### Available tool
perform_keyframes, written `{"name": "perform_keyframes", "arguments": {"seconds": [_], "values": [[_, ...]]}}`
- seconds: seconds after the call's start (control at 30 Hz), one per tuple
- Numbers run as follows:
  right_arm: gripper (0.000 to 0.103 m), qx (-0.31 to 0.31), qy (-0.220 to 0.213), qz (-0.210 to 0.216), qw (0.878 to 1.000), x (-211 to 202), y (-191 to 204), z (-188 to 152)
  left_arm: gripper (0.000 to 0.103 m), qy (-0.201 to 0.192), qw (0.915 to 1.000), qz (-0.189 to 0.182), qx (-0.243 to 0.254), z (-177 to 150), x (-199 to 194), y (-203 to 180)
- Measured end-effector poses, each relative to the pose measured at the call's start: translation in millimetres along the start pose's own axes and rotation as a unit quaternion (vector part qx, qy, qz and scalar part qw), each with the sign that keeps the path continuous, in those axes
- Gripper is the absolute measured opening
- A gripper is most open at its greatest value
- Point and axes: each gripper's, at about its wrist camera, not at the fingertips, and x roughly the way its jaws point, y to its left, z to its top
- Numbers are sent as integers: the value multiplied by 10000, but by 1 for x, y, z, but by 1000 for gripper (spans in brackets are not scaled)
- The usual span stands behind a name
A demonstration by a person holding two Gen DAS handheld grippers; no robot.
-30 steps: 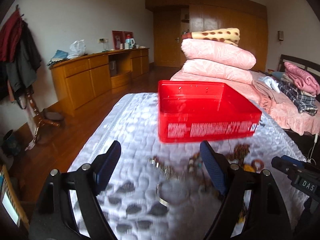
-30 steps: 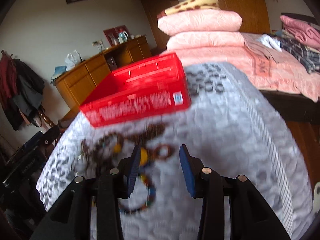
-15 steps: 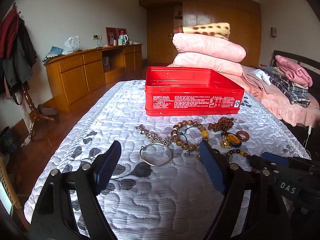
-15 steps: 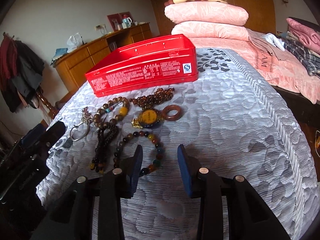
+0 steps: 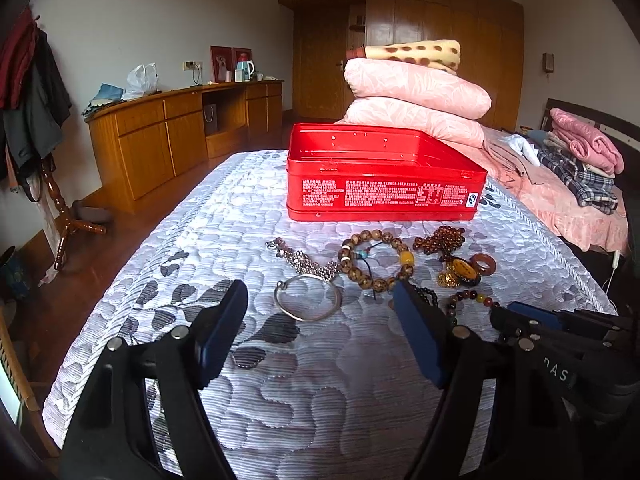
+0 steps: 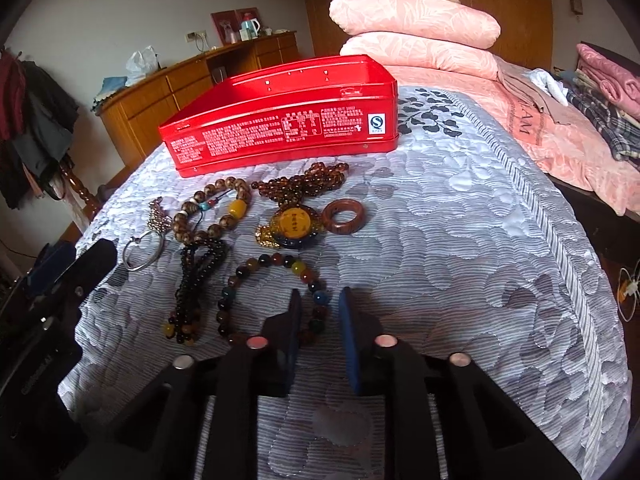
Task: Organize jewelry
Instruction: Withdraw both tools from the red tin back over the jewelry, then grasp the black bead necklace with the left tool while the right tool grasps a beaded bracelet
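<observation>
An open red tin stands on the grey quilted bed. Jewelry lies in front of it: a silver bangle, a silver chain, a brown bead bracelet, a yellow pendant on a brown necklace, a wooden ring, dark beads and a multicoloured bead bracelet. My left gripper is open, with the bangle between its fingers. My right gripper is open and straddles the near right part of the multicoloured bracelet.
Stacked pink pillows lie behind the tin. A second bed with folded clothes is at the right. A wooden sideboard and a coat stand are at the left, across the wooden floor.
Both grippers have lowered and moved in toward the jewelry. The right gripper's jaws have narrowed around the multicoloured bracelet. The blur has gone.
</observation>
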Motion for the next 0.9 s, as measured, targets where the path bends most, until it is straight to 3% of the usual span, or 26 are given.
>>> {"name": "perform_keyframes", "arguments": {"seconds": [0.37,0.5,0.9], "values": [[8,180,-63,19,9998,-11,-18,-2,73,216,9990,-384,80,-3,0,-17],[8,338,-135,-36,9993,-18,-35,-3,68,335,9978,-559,126,-3,4,-33],[8,437,-166,137,9988,-16,-45,-5,57,841,9948,-578,77,-9,30,-53]]}}
